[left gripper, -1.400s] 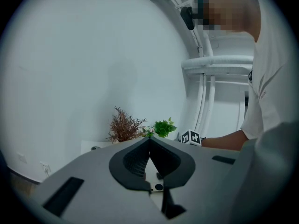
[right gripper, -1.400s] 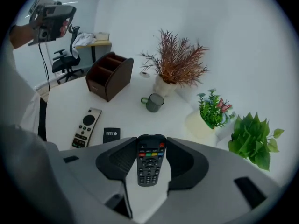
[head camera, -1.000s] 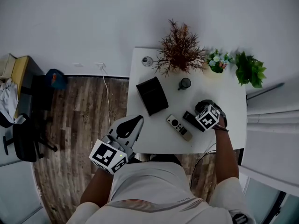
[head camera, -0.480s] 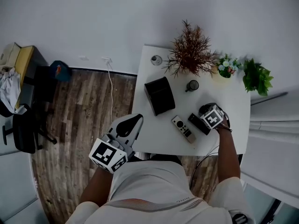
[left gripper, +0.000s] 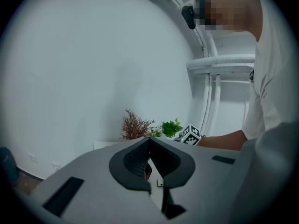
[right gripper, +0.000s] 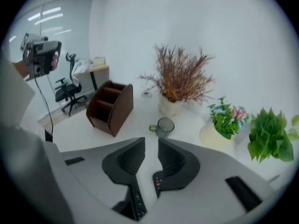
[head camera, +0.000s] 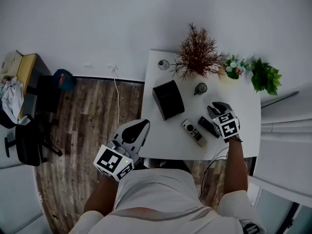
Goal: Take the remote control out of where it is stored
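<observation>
Two remotes lie on the white table [head camera: 243, 145]: a grey remote [head camera: 193, 132] and, right of it, a black remote [head camera: 208, 126]. The dark wooden organizer [head camera: 168, 99] stands behind them, its open slots [right gripper: 110, 105] showing no remote. My right gripper [head camera: 217, 107] hangs tilted above the black remote's right end. Its jaws have just been closing and stand partly apart [right gripper: 151, 143] with nothing between them. The black remote's buttons [right gripper: 158, 181] show below them. My left gripper [head camera: 132, 134] floats off the table's left edge, its jaws [left gripper: 149, 140] meeting at the tips and empty.
A dried brown plant [head camera: 197, 52], a glass mug [head camera: 201, 88], a flower pot [head camera: 233, 66] and a green plant [head camera: 265, 76] line the table's back. A small glass [head camera: 164, 64] stands at the back left corner. An office chair [head camera: 29, 140] stands on the wooden floor.
My right gripper has lifted off the black remote's end and tilted, and the remote stays on the table. The left gripper has hardly moved.
</observation>
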Demonstrator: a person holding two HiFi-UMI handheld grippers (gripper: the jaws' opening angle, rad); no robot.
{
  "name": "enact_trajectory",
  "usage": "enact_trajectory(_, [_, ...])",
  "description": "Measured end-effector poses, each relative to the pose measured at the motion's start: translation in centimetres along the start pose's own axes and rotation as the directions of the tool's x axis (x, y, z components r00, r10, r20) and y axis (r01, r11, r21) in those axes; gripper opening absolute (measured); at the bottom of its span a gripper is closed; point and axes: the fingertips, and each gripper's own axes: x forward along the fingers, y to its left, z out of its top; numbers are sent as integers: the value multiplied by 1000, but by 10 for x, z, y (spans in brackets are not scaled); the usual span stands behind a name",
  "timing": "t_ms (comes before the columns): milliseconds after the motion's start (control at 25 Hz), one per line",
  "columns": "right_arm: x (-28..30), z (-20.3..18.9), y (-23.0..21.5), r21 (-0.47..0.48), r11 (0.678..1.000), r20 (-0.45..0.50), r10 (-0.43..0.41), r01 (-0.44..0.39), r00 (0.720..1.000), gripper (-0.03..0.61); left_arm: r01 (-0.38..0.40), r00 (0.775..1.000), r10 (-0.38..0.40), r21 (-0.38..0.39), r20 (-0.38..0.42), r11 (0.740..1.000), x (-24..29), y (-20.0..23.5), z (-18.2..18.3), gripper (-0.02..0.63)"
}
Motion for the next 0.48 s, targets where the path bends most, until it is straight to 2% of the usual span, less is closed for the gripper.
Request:
enact_trajectory(80, [-25,25,6,130,991,141,-13,-6,990,53,10,1000,-11,10,3,1000,-5,-3,3,9])
enact_trajectory(200, [-63,59,19,267,962,324,-31,-59,946,28,27,1000,-27,27,4,999,-13,-5,6,9])
enact_trajectory(320, [-96,87,35,276,960,438,-72,-58,896,19,51,999,-51,40,15,998,-18,-9,11,9])
enact_trajectory(480, [-142,122,61,279,958,572,-109,-67,813,15,86,996,-88,64,28,994,-22,-14,20,9])
